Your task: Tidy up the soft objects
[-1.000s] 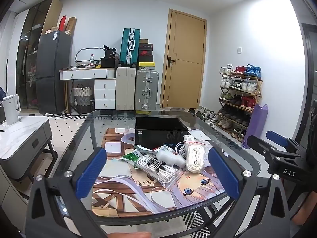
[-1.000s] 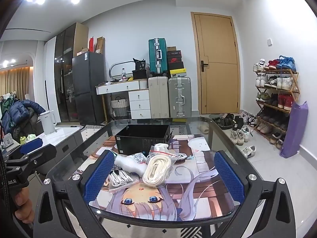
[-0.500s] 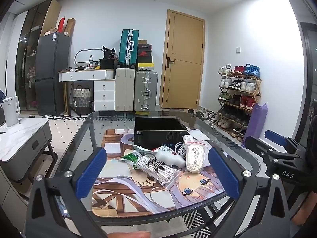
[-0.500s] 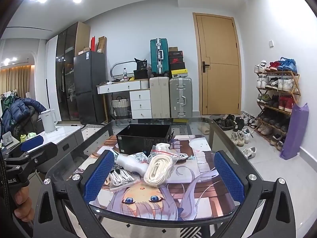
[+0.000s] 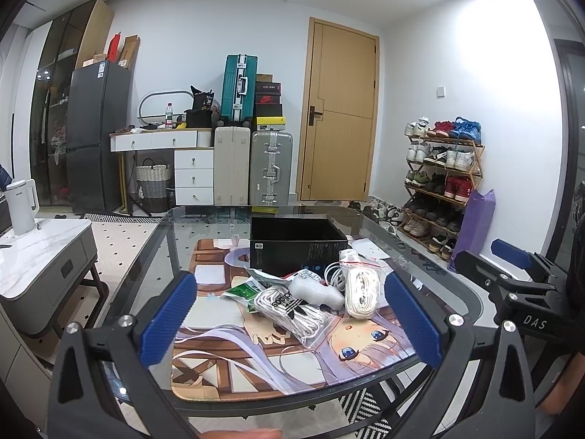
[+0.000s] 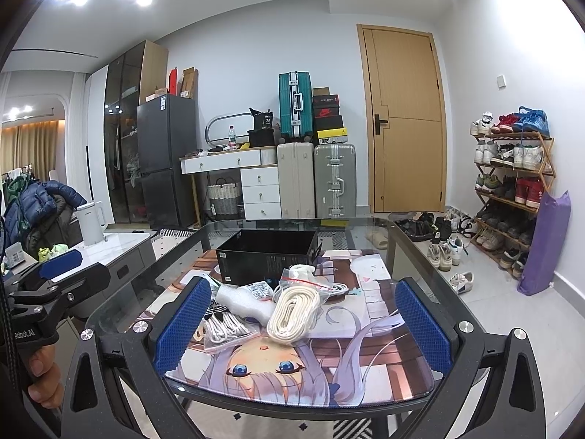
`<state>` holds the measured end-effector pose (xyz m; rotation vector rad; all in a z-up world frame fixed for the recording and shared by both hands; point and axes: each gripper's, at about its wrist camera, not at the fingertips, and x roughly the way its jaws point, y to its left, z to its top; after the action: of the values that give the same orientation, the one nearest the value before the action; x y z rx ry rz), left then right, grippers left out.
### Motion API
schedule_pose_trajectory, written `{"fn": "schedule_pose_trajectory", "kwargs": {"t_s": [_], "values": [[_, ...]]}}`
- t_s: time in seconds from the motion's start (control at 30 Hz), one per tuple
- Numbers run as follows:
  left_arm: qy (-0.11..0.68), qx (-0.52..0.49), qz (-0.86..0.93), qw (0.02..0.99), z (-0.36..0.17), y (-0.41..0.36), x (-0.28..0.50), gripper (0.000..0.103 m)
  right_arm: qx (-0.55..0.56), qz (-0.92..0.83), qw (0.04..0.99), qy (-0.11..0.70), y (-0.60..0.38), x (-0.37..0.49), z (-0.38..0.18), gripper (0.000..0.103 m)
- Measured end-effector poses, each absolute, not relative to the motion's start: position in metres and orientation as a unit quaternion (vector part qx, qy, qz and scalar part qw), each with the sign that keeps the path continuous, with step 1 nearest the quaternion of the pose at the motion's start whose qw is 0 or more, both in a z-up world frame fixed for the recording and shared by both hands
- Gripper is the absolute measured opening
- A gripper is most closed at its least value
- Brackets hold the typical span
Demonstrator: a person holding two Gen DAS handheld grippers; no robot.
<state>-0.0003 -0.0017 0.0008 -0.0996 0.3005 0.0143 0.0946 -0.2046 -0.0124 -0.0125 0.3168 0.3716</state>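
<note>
Both claws hover at the near edge of a glass counter (image 5: pixel 431 256), neither touching anything. The left claw (image 5: pixel 290 323) has its blue-padded fingers (image 5: pixel 168 316) spread wide apart with nothing between them; the right claw (image 6: pixel 301 323) is spread just as wide and also holds nothing.

A printed anime mat (image 6: pixel 365 366) covers the middle of the counter. On it lies a small heap of soft things: a clear bag of white laces (image 5: pixel 296 309) with a black three-stripe logo, a coil of cream cord (image 6: pixel 292 311) in its own clear bag, a white foam-wrapped bundle (image 5: pixel 314 291) between them, a white cable (image 6: pixel 336 287) just behind the cord, and a green and white packet (image 5: pixel 243 289) at the heap's left edge in the left wrist view. Just behind the heap stands an open black box (image 5: pixel 296 243), its front wall touching or nearly touching the packets.

Against the far wall stand suitcases (image 6: pixel 316 179), a dark fridge (image 6: pixel 166 161) and a shoe rack (image 6: pixel 512 183).
</note>
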Motion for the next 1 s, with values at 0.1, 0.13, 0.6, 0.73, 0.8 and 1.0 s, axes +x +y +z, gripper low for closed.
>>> {"fn": "schedule_pose_trajectory", "kwargs": {"t_s": [0.1, 0.13, 0.6, 0.73, 0.8, 1.0], "values": [[0.153, -0.049, 0.005, 0.987, -0.0010, -0.0018, 0.0008, 0.103, -0.005, 0.184, 0.970, 0.158, -0.2068, 0.0943, -0.0104, 0.102], [0.153, -0.048, 0.005, 0.987, -0.0012, -0.0020, 0.0008, 0.103, -0.004, 0.185, 0.970, 0.158, -0.2070, 0.0945, -0.0104, 0.102], [0.150, -0.048, 0.005, 0.987, -0.0022, -0.0035, 0.0011, 0.103, -0.007, 0.187, 0.970, 0.157, -0.2069, 0.0923, -0.0087, 0.102], [0.151, -0.047, 0.005, 0.987, -0.0012, -0.0038, 0.0010, 0.103, -0.006, 0.187, 0.970, 0.157, -0.2068, 0.0918, -0.0085, 0.102], [0.151, -0.048, 0.005, 0.987, -0.0012, -0.0038, 0.0009, 0.103, -0.006, 0.185, 0.970, 0.156, -0.2066, 0.0913, -0.0085, 0.102], [0.151, -0.047, 0.005, 0.987, -0.0011, -0.0038, 0.0003, 0.103, -0.006, 0.186, 0.970, 0.156, -0.2068, 0.0914, -0.0084, 0.102]]}}
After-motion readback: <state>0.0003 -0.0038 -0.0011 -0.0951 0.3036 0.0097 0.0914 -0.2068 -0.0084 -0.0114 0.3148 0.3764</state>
